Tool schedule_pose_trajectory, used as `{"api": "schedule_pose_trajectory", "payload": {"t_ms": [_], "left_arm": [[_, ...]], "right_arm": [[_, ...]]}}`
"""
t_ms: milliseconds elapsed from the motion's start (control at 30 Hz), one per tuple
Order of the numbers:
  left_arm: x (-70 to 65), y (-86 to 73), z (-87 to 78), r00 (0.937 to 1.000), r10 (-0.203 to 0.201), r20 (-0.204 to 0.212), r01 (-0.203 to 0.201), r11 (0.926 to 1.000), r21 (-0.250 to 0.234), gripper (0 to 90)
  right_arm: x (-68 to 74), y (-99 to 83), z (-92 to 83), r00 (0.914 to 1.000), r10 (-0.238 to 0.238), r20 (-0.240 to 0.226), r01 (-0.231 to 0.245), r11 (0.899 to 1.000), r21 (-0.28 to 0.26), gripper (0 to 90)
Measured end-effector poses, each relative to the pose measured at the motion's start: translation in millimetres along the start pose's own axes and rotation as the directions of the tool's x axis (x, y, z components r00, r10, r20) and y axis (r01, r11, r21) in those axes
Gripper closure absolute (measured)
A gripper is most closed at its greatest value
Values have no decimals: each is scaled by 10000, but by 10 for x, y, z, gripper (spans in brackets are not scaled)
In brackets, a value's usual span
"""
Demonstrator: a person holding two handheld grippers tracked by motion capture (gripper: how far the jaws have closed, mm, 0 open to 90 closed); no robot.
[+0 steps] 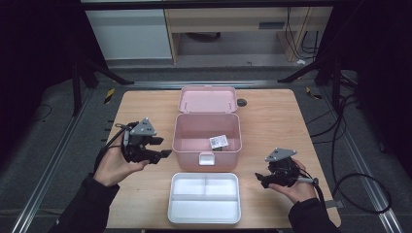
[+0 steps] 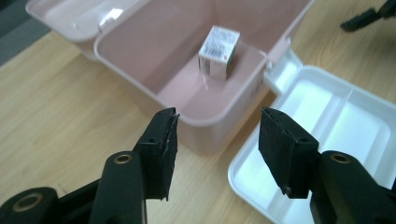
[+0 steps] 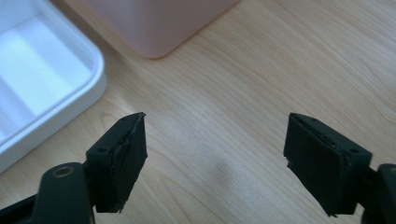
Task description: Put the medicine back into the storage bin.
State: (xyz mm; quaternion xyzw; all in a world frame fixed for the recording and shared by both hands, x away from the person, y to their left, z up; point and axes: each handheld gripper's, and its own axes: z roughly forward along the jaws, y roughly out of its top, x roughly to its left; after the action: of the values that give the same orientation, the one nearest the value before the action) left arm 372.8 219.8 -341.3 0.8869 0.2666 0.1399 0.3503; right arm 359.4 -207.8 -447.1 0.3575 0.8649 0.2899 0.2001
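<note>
- I see the small carton [image 2: 219, 57] standing on the floor of the open pink box [image 2: 140, 56], toward the wall that carries the latch; its barcode label faces up and nothing touches it.
- The pink box sits mid-tabletop [image 1: 272, 126] with its lid [image 1: 208, 99] thrown back flat on the far side.
- Just in front of the box lies a white divided tray [image 1: 204, 198], its compartments bare; in the left claw's view its corner sits close beside the latch.
- My left claw [image 1: 164, 147] hangs above the tabletop just left of the box, aimed at it; its jaws are spread with nothing between them, and through that gap I look at the box's near corner and the carton beyond.
- My right claw [image 1: 260, 179] hovers over bare wood to the right of the tray, well apart from the carton; its jaws stand wide apart and hold nothing.
</note>
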Motion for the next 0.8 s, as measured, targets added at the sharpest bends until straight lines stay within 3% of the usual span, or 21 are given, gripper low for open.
{"api": "schedule_pose_trajectory", "payload": {"t_ms": [167, 300, 400, 600, 700, 800], "left_arm": [[-81, -332, 92, 9991, -17, 419, 1, 9992, 390, 469], [-180, -485, 193, 9959, 403, 807, -456, 9968, 655, 472], [-271, -538, 270, 9888, 768, 1280, -877, 9928, 818, 480], [-428, -538, 473, 9706, 1397, 1962, -1709, 9735, 1522, 531], [-487, -509, 567, 9610, 1727, 2158, -2152, 9575, 1919, 555], [-533, -485, 645, 9538, 1854, 2365, -2403, 9432, 2295, 579]], "right_arm": [[158, 83, 0, 9944, -887, -579, 890, 9960, 38, 278], [344, 183, 3, 9768, -1731, -1259, 1752, 9845, 56, 332], [460, 245, 5, 9623, -2184, -1623, 2247, 9742, 210, 367], [683, 344, 40, 9239, -3078, -2275, 3272, 9435, 523, 412], [759, 389, 76, 9041, -3387, -2605, 3665, 9281, 651, 431], [813, 423, 119, 8913, -3557, -2812, 3941, 9144, 924, 463]]}}
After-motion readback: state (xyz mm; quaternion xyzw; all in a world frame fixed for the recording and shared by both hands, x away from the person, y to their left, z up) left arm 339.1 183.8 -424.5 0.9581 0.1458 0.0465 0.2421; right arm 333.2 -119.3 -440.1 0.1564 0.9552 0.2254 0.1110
